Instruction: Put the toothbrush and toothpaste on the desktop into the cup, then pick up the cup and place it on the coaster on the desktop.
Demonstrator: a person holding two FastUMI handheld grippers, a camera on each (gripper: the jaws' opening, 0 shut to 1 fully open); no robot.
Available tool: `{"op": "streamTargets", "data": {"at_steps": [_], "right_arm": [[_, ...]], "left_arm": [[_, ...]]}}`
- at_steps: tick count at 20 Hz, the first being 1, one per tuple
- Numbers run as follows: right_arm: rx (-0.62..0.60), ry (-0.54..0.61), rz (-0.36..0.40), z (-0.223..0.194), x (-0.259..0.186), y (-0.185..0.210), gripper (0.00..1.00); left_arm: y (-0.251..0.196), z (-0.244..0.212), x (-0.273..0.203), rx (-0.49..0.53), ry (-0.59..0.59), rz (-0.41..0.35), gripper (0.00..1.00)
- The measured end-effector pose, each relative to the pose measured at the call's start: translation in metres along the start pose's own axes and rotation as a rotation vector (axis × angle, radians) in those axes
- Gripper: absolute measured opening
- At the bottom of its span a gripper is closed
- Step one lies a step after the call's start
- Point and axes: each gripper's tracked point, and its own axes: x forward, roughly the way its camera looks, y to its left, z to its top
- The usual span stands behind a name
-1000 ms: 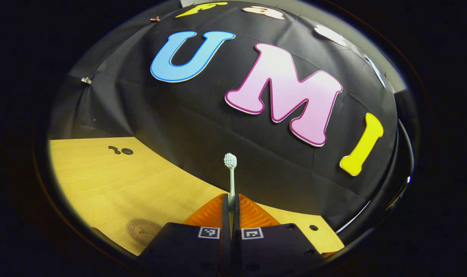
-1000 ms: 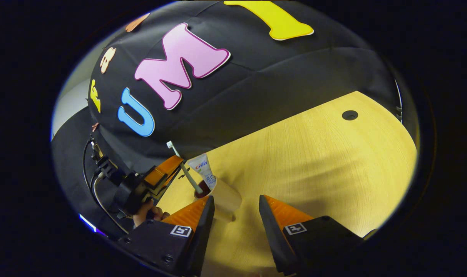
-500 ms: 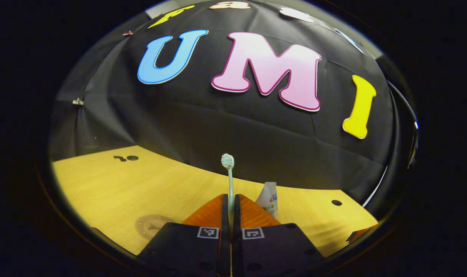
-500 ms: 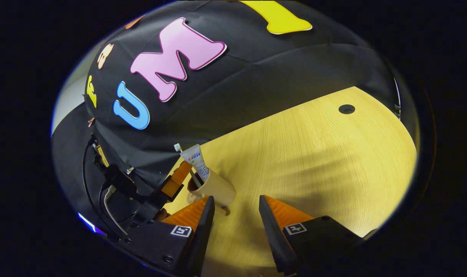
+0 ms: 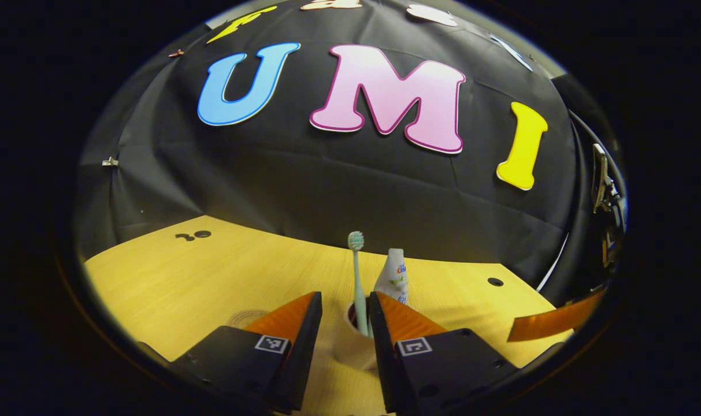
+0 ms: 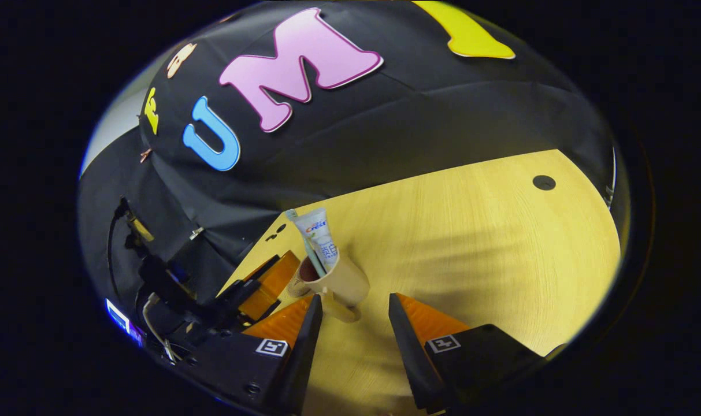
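Desk [image 6: 471,231] filled the lower frame in both views. Cup [image 6: 344,283] sat low centre, upright, toothpaste [image 6: 321,240] and toothbrush [image 5: 357,271] standing inside. Left gripper [image 5: 344,323] was open, holding nothing, straddling the cup. Right gripper [image 6: 355,323] was open, empty, just short of it. Cup looked light, rigid, top-heavy: grip the body low or by the handle [image 6: 340,312].

Both views sit close behind their fingers, facing the shared beige ceramic cup [image 5: 350,346] [image 6: 343,282] from opposite sides.

Wooden desktop [image 6: 471,231] carries the cup [image 6: 344,283] (coaster [image 5: 245,318] nearby)
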Motion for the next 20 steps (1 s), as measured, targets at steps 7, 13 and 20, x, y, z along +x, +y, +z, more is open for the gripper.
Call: {"op": "streamTargets", "data": {"at_steps": [7,13,20], "right_arm": [[-0.190,0.211,-0.022,-0.013,0.021,0.029,0.72],[-0.367,0.369,-0.070,-0.027,0.041,0.034,0.72],[-0.446,0.492,-0.139,-0.050,0.078,0.032,0.72]], "left_arm": [[0.061,-0.009,-0.112,0.106,0.116,0.042,0.63],[0.069,-0.024,-0.199,0.066,0.194,0.077,0.63],[0.066,-0.029,-0.264,-0.028,0.211,0.132,0.63]]}}
